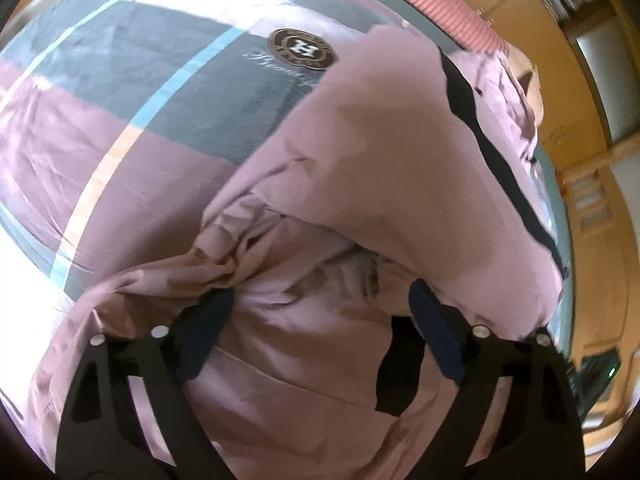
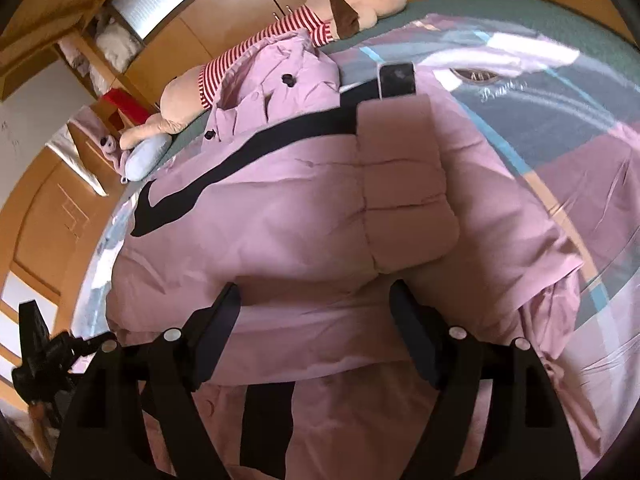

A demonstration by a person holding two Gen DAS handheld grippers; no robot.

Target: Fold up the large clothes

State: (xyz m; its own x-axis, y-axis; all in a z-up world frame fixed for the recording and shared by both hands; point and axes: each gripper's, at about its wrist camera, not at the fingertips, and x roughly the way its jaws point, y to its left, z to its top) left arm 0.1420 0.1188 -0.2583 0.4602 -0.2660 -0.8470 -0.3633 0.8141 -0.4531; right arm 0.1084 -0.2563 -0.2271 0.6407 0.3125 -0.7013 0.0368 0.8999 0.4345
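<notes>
A large pink padded coat point(image 1: 392, 152) with black stripes lies on a bed and fills both views. In the right wrist view the coat point(image 2: 304, 216) shows a folded sleeve on top and a collar with dark buttons at the far end. My left gripper point(image 1: 320, 304) is open, its fingers spread over bunched pink fabric at the coat's near edge. My right gripper point(image 2: 316, 300) is open too, fingers straddling a thick fold of the coat's near edge. Neither pinches the cloth.
The bed cover point(image 1: 132, 92) is patterned in grey, pink and blue with a round badge. A long plush dog point(image 2: 344, 4) in a red-striped shirt and a small blue pillow point(image 2: 146, 156) lie at the far bed edge. Wooden wardrobes point(image 2: 224, 4) stand behind.
</notes>
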